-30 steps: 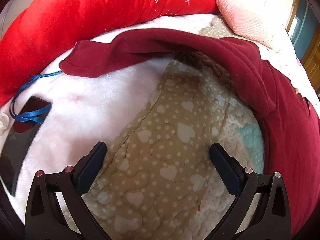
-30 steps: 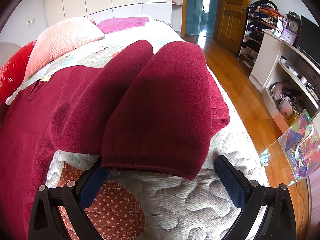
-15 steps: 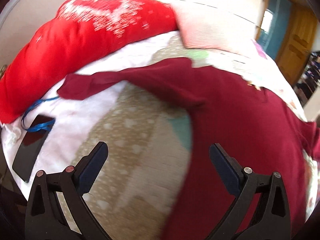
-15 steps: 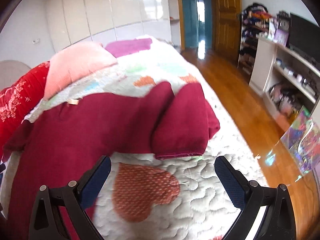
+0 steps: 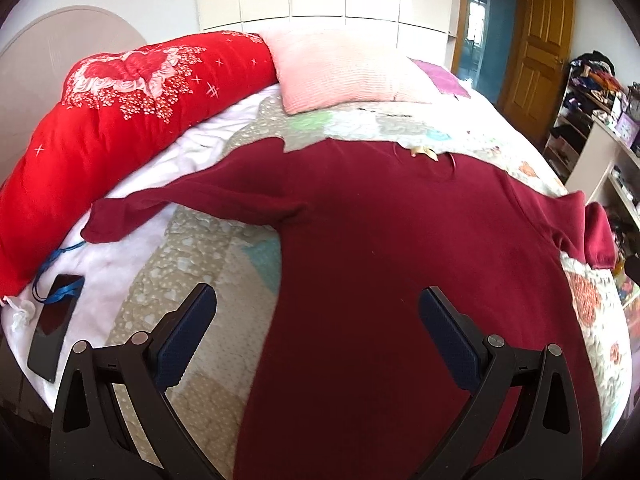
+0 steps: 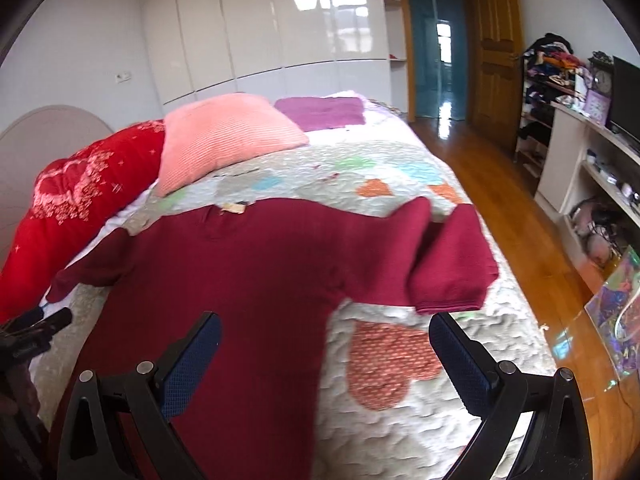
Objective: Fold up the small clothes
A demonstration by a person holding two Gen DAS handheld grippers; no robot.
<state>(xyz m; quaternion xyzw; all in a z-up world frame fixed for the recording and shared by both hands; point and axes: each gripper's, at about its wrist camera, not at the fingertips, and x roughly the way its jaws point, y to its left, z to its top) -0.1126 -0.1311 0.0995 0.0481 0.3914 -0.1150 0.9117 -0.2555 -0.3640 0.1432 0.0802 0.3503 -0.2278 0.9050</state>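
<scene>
A dark red sweater (image 5: 400,264) lies spread flat on the quilted bed, neck toward the pillows. It also shows in the right wrist view (image 6: 248,280). Its left sleeve (image 5: 168,204) stretches out to the left; its right sleeve (image 6: 448,264) is doubled back near the bed's right edge. My left gripper (image 5: 318,316) is open and empty, raised above the sweater's lower body. My right gripper (image 6: 326,344) is open and empty, raised above the sweater's right side and the quilt (image 6: 400,360).
A red bolster (image 5: 120,120) and a pink pillow (image 5: 340,68) lie at the head of the bed. A black phone with a blue strap (image 5: 52,320) lies at the left edge. Wooden floor (image 6: 520,248) and shelves (image 6: 592,168) are to the right.
Both grippers have pulled up and back from close over the sleeves, so the whole sweater now shows. Both stay open and empty.
</scene>
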